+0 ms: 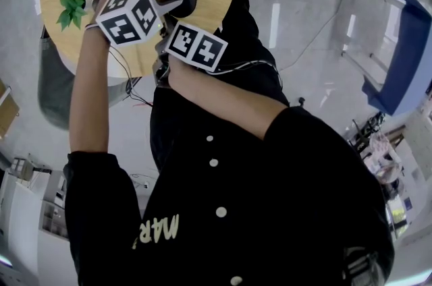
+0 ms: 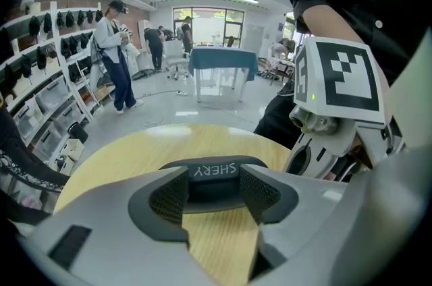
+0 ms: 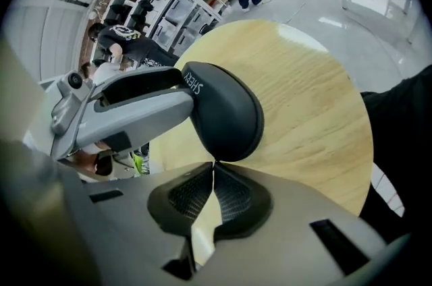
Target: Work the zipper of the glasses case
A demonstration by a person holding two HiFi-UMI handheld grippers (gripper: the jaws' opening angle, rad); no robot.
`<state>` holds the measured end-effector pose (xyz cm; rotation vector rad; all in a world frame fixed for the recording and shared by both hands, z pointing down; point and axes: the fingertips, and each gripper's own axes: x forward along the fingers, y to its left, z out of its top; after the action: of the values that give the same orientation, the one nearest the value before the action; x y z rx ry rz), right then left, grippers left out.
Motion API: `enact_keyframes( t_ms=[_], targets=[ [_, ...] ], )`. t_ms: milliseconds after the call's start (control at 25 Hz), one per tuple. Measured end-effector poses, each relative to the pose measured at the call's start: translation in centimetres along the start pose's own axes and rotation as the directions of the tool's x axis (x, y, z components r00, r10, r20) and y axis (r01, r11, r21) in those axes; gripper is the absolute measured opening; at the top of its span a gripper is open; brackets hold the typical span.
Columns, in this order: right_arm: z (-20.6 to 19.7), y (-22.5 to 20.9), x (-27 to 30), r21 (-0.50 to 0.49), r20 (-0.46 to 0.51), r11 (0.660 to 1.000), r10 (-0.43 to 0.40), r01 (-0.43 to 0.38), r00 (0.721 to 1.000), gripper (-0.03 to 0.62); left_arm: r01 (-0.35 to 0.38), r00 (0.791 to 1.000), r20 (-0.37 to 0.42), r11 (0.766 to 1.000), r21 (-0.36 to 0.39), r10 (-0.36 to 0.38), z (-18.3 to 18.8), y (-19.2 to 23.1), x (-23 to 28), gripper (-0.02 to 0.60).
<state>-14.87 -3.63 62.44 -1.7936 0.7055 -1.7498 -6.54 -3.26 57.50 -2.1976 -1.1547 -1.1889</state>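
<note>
Glasses case (image 3: 226, 119), zipper (image 3: 260, 117) indistinct

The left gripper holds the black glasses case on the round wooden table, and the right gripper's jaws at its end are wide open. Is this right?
Not quite: the right gripper has its jaws closed together, not wide open, as the right gripper view shows. The left gripper does hold the glasses case on the round wooden table.
</note>
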Motion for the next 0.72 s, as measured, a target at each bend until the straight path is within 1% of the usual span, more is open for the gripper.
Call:
enact_keyframes(
  t_ms=[280, 520, 600, 720],
  targets=[
    [0.27, 0.41, 0.51, 0.104, 0.034, 0.994, 0.019, -0.023, 0.999, 0.014, 0.003, 1.000, 0.008, 1.000, 0.001, -0.003, -0.13, 0.04, -0.04, 0.227],
    [0.31, 0.49, 0.61, 0.164, 0.039, 0.985, 0.042, -0.048, 0.998, 0.015, 0.004, 1.000, 0.017, 1.000, 0.001, -0.004, -0.21, 0.04, 0.00, 0.227],
    [0.31, 0.55, 0.58, 0.157, 0.039, 0.986, 0.056, -0.062, 0.998, 0.018, 0.003, 1.000, 0.017, 1.000, 0.001, -0.003, -0.17, 0.05, -0.06, 0.227],
    [0.35, 0.66, 0.52, 0.106, 0.017, 0.992, 0.074, -0.075, 0.997, 0.025, 0.002, 1.000, 0.023, 1.000, -0.003, -0.002, -0.08, 0.12, -0.13, 0.229]
  ],
)
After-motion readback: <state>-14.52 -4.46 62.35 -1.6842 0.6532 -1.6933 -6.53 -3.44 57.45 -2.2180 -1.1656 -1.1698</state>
